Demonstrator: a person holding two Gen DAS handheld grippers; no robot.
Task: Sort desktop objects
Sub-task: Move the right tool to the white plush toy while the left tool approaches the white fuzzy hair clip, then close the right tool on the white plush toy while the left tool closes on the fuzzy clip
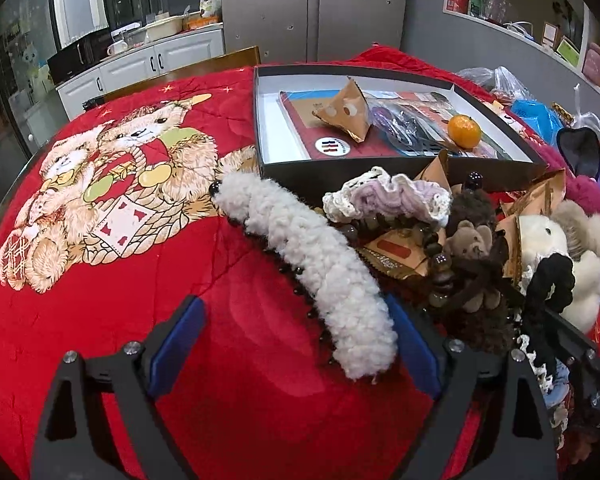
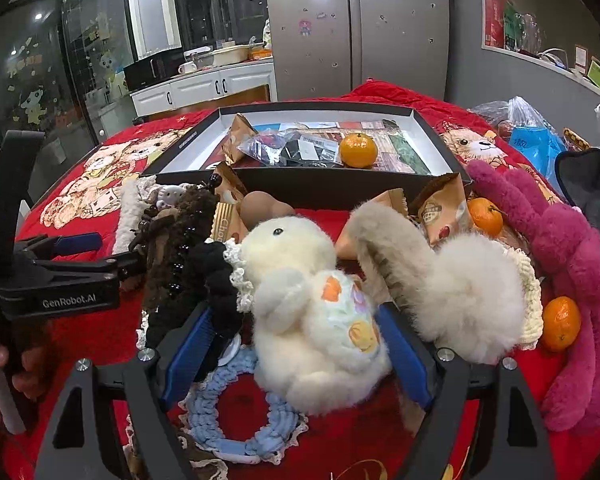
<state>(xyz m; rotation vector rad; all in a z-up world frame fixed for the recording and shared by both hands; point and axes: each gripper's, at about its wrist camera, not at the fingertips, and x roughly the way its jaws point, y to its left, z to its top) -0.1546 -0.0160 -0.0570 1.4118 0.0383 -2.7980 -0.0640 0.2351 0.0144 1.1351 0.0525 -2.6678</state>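
Observation:
In the left wrist view my left gripper (image 1: 296, 320) stands open low over the red bear-print blanket (image 1: 120, 280). A fluffy white hair clip (image 1: 320, 276) lies slanted between its fingers, close to the right pad. In the right wrist view my right gripper (image 2: 298, 340) is open around a cream plush toy (image 2: 312, 312) lying on the blanket; the pads do not press it. A black scrunchie (image 2: 216, 276) lies by its left finger. The left gripper (image 2: 112, 250) shows at the left, held by a hand. A black box (image 1: 400, 168) behind the pile holds a mandarin (image 1: 464, 131) and packets.
The pile holds a lilac crochet scrunchie (image 1: 388, 196), a brown plush clip (image 1: 472, 240), snack packets, a blue crochet ring (image 2: 236, 412), fluffy beige earmuffs (image 2: 460, 280), a pink plush (image 2: 572, 272) and two mandarins (image 2: 486, 216). Plastic bags lie at the far right.

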